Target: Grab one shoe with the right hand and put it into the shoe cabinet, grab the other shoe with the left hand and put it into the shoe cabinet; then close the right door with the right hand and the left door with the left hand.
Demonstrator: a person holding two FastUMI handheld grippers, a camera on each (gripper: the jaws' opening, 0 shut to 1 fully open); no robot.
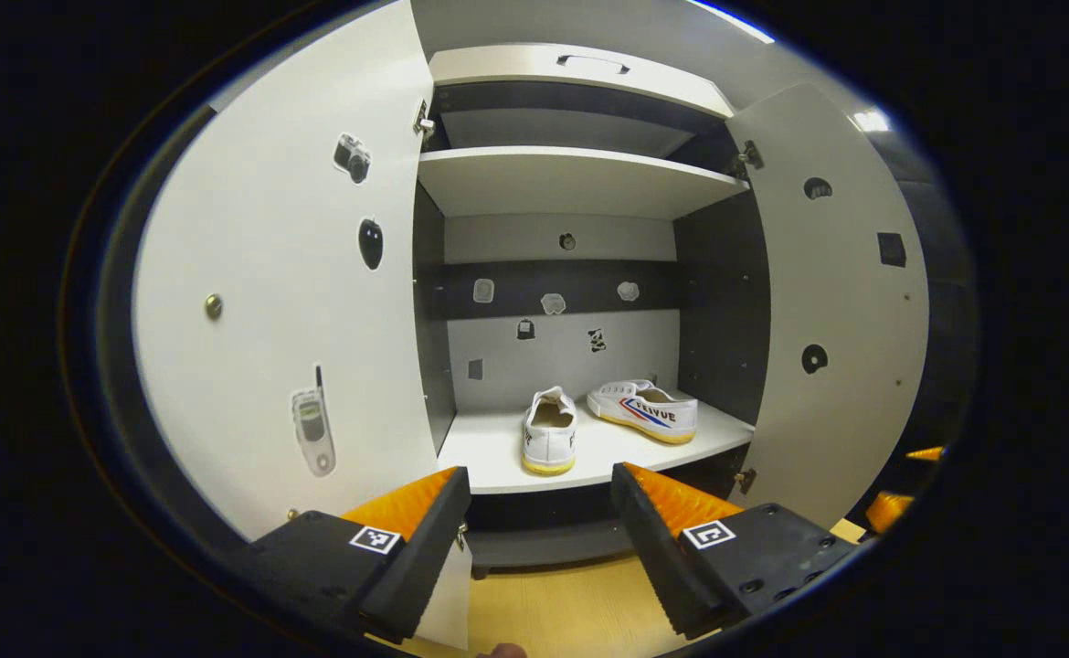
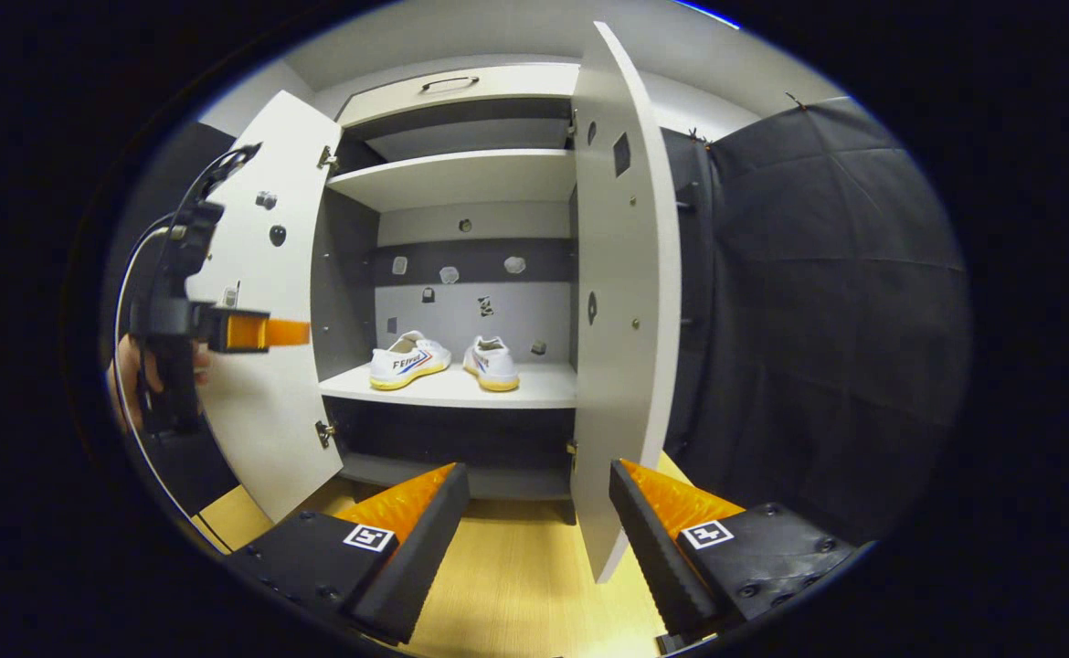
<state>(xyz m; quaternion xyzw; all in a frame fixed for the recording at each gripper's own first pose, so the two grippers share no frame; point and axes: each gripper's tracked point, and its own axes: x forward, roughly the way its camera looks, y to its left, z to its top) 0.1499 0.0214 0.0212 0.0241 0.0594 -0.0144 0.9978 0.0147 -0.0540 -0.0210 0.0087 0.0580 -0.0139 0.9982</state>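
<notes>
Two white shoes stand side by side on the lower shelf [image 1: 498, 457] of the shoe cabinet: one shoe [image 1: 549, 431] heel towards me, the other shoe [image 1: 644, 411] side-on. In the right gripper view the same pair shows as a left shoe [image 2: 409, 361] and a right shoe [image 2: 492, 363]. Both doors hang open: left door [image 1: 269, 320], right door [image 1: 836, 320]. My left gripper [image 1: 542, 512] is open and holds nothing, in front of the shelf. My right gripper [image 2: 539, 512] is open too, with the right door's [image 2: 626, 302] edge just ahead of it. A hand holds the left gripper [image 2: 288, 333] beside the left door [image 2: 260, 411].
An upper shelf [image 1: 580, 178] and a drawer with a handle [image 1: 594, 62] sit above the shoes. The floor [image 2: 516, 576] is light wood. Black cloth wall [image 2: 818, 320] stands close to the right of the cabinet. Stickers dot the doors and back panel.
</notes>
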